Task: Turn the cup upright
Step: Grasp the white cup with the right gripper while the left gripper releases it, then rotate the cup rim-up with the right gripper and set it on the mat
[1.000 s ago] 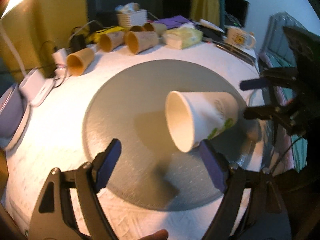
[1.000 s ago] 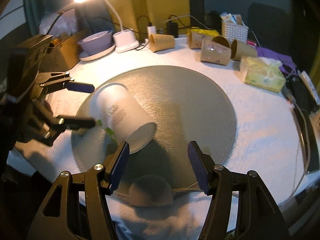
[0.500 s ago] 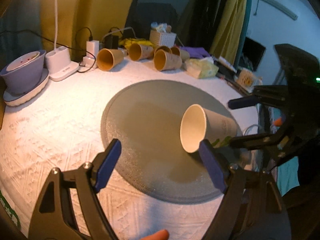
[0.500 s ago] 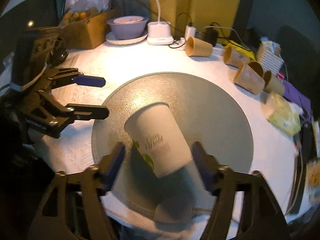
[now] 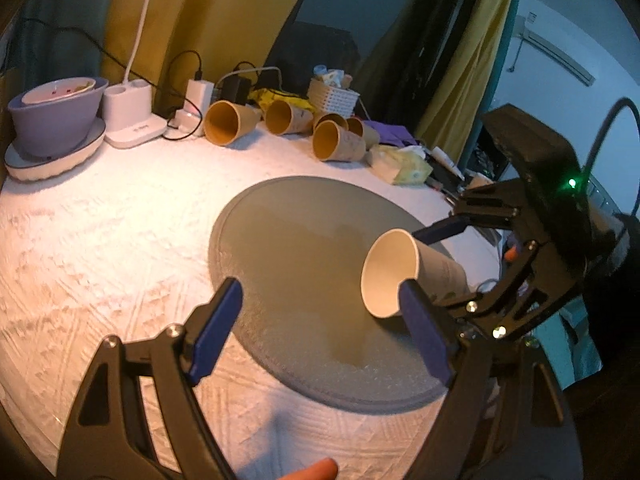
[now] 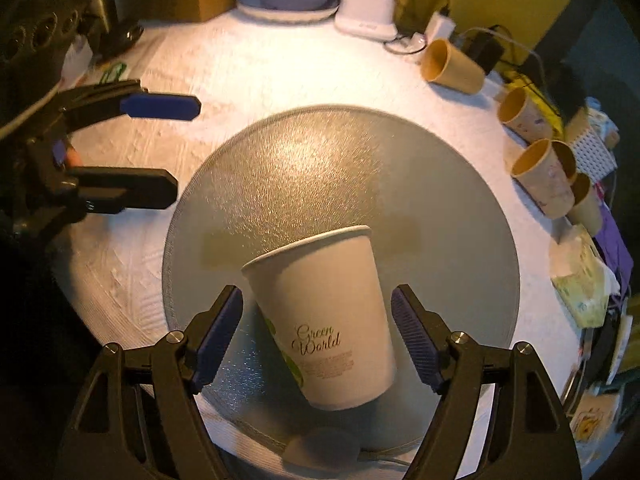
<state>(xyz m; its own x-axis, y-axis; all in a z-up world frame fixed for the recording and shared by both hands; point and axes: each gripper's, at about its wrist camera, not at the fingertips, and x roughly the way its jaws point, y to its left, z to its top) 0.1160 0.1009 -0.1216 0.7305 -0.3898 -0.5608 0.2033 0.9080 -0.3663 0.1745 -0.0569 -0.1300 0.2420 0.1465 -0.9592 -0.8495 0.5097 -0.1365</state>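
Note:
A white paper cup [image 6: 328, 320] printed "Green World" lies on its side on the round grey mat [image 6: 344, 168], its mouth facing away from my right gripper. My right gripper [image 6: 316, 336] is open, its blue pads on either side of the cup body without touching. In the left wrist view the cup [image 5: 404, 276] shows its open mouth at the mat's [image 5: 296, 264] right edge, with the right gripper's fingers [image 5: 440, 232] around it. My left gripper [image 5: 316, 332] is open and empty above the mat's near edge; it also shows at the left in the right wrist view [image 6: 160, 144].
Several brown paper cups [image 5: 228, 122] lie on their sides at the table's far edge. A purple bowl [image 5: 56, 114] on a plate, a white lamp base [image 5: 132, 120], chargers, a white basket [image 5: 334, 96] and a tissue pack [image 5: 404, 164] stand along the back. White tablecloth [image 5: 100, 248] surrounds the mat.
My right gripper has swung round and down so the cup now lies between its open fingers. My left gripper has drawn back and tilted up, showing more of the table.

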